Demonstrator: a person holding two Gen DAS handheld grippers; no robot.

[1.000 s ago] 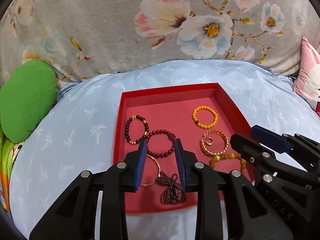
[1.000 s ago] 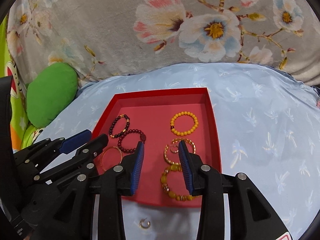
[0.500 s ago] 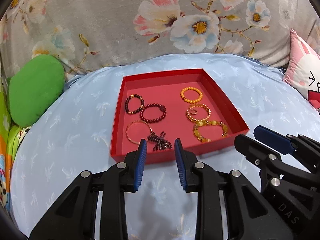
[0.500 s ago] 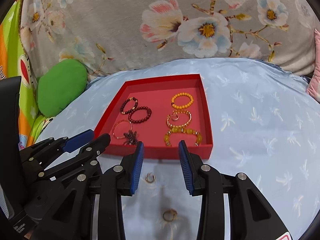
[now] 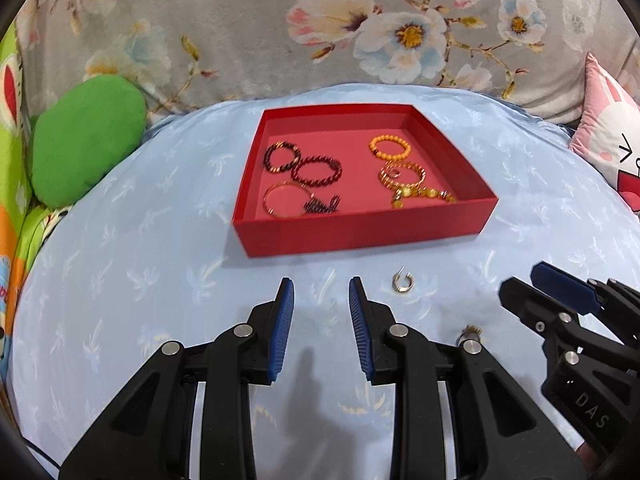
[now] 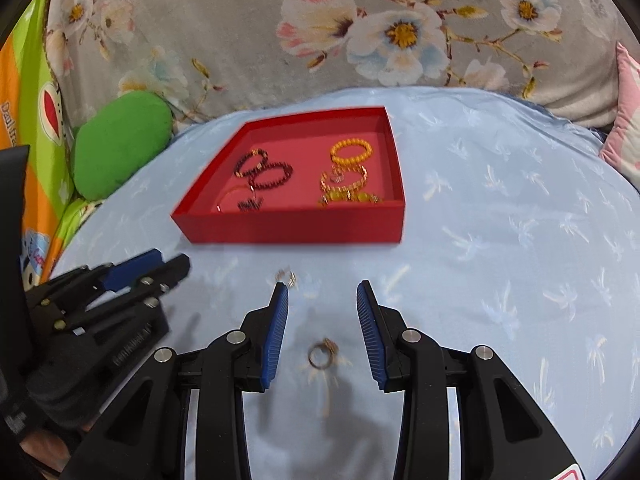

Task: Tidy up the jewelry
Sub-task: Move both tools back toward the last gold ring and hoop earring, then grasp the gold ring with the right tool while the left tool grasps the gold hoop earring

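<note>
So the biggest thing here is the grey floral blanket (image 5: 240, 32) across the far side, and in front of it the light blue cushion (image 5: 140, 280) that everything sits on. Over on the left there's a green pillow (image 5: 86, 142), and at the far right edge we spot a pink cartoon pillow (image 5: 608, 132).

Sitting on the blue cushion, on its far half, is the red tray (image 5: 360, 232). Inside it, on the left, we've got two dark red bead bracelets (image 5: 316, 170) overlapping a bit, with a thin gold bangle (image 5: 280, 200) and a dark chain (image 5: 322, 204) nearer to us. On the right side of the tray there's an orange bead bracelet (image 5: 390, 148) at the far end, then a gold bracelet (image 5: 402, 174), then a chunky yellow bracelet (image 5: 424, 194) nearest.

Our left gripper (image 5: 320, 312) hovers over bare blue fabric near the tray's front wall, fingers apart, nothing between them. Our right gripper (image 6: 322, 320) is also spread and carrying nothing.

Smallest bits: a little hoop earring (image 5: 401, 280) lies on the cushion just right of the left gripper and near the tray, and a gold ring (image 6: 320, 356) lies on the cushion between the right gripper's fingers, not touched by either pad.
</note>
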